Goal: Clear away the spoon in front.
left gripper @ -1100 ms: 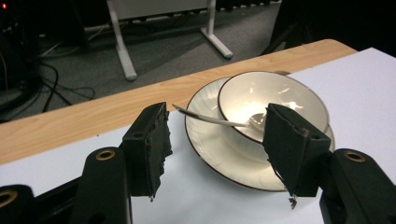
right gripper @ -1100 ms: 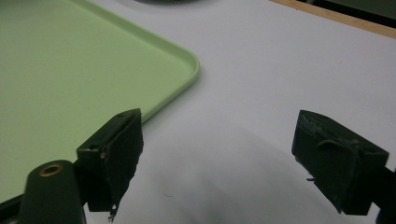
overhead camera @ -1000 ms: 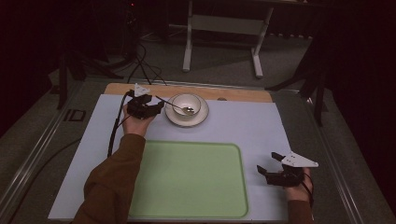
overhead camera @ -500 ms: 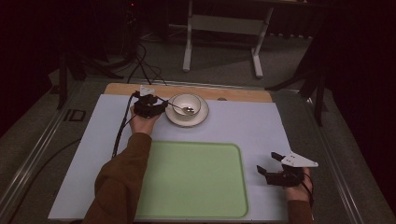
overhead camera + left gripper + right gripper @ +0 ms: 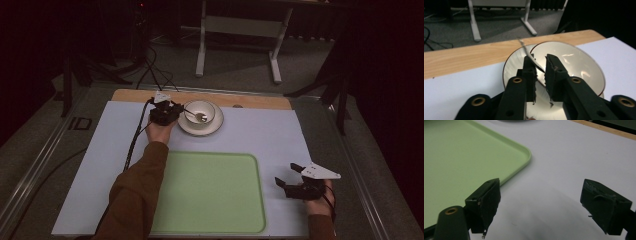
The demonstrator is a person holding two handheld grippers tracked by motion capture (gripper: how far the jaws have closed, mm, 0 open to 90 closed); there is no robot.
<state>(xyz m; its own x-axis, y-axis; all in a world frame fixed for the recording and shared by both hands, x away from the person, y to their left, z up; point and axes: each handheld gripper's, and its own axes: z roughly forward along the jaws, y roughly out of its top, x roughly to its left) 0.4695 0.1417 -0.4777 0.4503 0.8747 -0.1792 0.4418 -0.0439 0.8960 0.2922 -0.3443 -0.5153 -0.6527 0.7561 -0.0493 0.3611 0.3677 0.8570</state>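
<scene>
While the person's right hand (image 5: 317, 200) rests at the near right corner of the white table cover (image 5: 270, 135), the right gripper (image 5: 289, 177) it holds sits just beside the green tray (image 5: 210, 192), jaws spread wide with nothing between them. From the right gripper view the tray's rounded corner (image 5: 527, 155) curves past the left jaw, and bare white cover lies in the gap between the jaws.

That tray lies flat in the near middle of the table and holds nothing. A brown sleeve (image 5: 137, 190) crosses its left edge in the high view, covering part of the rim there.

Farther off, the left gripper (image 5: 170, 111) is stretched to the far side, close against the left of a white saucer (image 5: 216, 129). A white bowl (image 5: 200, 111) stands on that saucer, and a metal spoon (image 5: 195, 115) lies in the bowl with its handle pointing toward the gripper. In the left gripper view the jaws are narrowed to a slim gap over the bowl (image 5: 571, 62), and the spoon handle (image 5: 530, 56) slants up just past the left jaw's tip; whether the jaws actually pinch it cannot be told. A black cable (image 5: 137, 132) trails back from this gripper along the cover.

Beyond the cover runs the bare wooden table edge (image 5: 260, 100), and past that a grey floor with a white metal stand (image 5: 240, 30).
</scene>
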